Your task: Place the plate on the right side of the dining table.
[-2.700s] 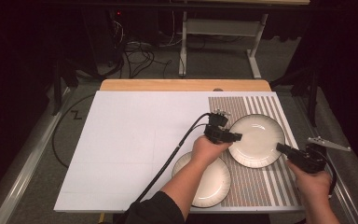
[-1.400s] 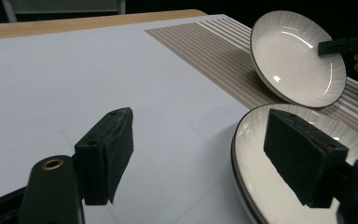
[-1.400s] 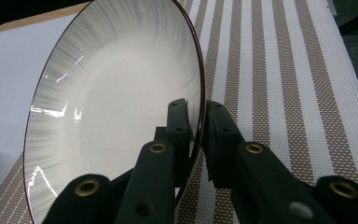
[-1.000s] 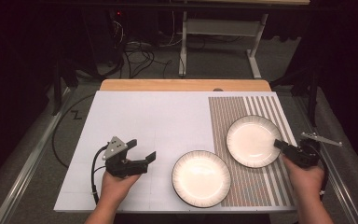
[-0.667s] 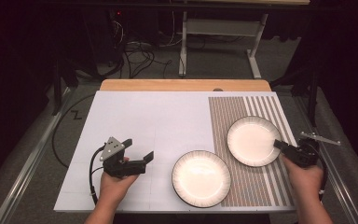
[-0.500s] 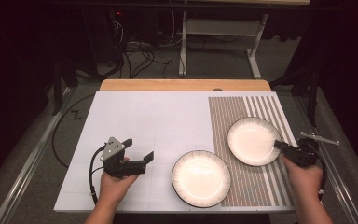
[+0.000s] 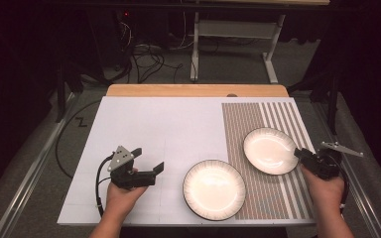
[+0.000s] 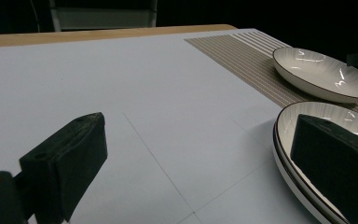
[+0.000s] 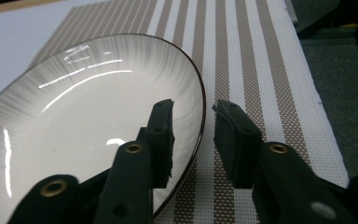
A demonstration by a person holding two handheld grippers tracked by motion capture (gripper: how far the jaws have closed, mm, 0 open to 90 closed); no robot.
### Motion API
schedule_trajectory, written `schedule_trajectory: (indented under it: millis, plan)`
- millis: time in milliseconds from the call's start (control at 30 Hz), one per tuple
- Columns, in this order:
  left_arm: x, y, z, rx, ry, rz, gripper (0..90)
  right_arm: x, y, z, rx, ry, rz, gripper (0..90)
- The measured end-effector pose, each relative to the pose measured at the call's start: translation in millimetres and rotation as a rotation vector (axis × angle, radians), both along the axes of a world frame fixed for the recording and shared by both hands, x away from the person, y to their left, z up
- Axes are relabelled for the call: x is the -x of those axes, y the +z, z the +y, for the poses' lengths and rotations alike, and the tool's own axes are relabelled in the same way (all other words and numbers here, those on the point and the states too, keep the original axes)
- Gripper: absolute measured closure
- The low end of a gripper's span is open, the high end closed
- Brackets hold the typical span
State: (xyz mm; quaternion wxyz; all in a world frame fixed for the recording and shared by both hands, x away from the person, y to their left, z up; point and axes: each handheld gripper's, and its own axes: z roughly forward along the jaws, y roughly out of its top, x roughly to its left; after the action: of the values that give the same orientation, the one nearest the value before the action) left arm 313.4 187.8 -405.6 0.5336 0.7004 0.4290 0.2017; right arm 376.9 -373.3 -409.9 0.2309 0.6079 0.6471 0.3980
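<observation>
In my left gripper view, my right-hand black jaw covers part of the near white ribbed plate with the dark rim (image 8: 294, 122), and the picture's edge cuts that plate off at 4 o'clock. The far white ribbed plate (image 8: 321, 74) runs out of the picture at 3 o'clock, and the dark block just beyond it is too dim to tell.

In my right gripper view, my one jaw hides the plate's rim (image 9: 196, 140) at 5 o'clock, so I cannot tell whether the pad touches it; the plate (image 9: 74, 121) is cut off at 9 and 6 o'clock.

In the high view, my forearms leave the picture at 6 o'clock, and the tangle of dark cables (image 7: 149, 54) at 11 o'clock is too murky to sort.
</observation>
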Motion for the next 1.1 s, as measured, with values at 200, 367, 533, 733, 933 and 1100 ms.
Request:
schedule_trajectory:
  millis: [200, 367, 533, 733, 933, 1100]
  plan:
    - [0.3, 0.2, -0.5, 0.0, -0.004, -0.002, 4.6, 8.5, 4.1, 7.2, 0.022, 0.094, -0.078, 50.6]
    - [0.6, 0.2, -0.6, 0.001, -0.008, -0.003, 4.8, 18.3, 10.7, 19.6, 0.031, 0.202, -0.125, 36.5]
    - [1.0, -0.2, -2.4, -0.004, -0.02, -0.002, 4.8, 29.0, 14.8, 39.0, 0.041, 0.285, -0.163, 24.7]
    - [1.6, 0.1, -2.6, -0.003, -0.027, -0.007, 4.6, 37.9, 20.5, 61.2, 0.054, 0.356, -0.208, 15.9]
    - [2.2, 0.8, -2.4, 0.0, -0.028, -0.016, 4.6, 48.3, 26.6, 82.1, 0.047, 0.412, -0.243, 8.9]
    - [6.1, 4.6, -4.4, -0.005, -0.024, -0.048, 3.8, 55.6, 29.6, 97.4, 0.049, 0.451, -0.264, 1.3]
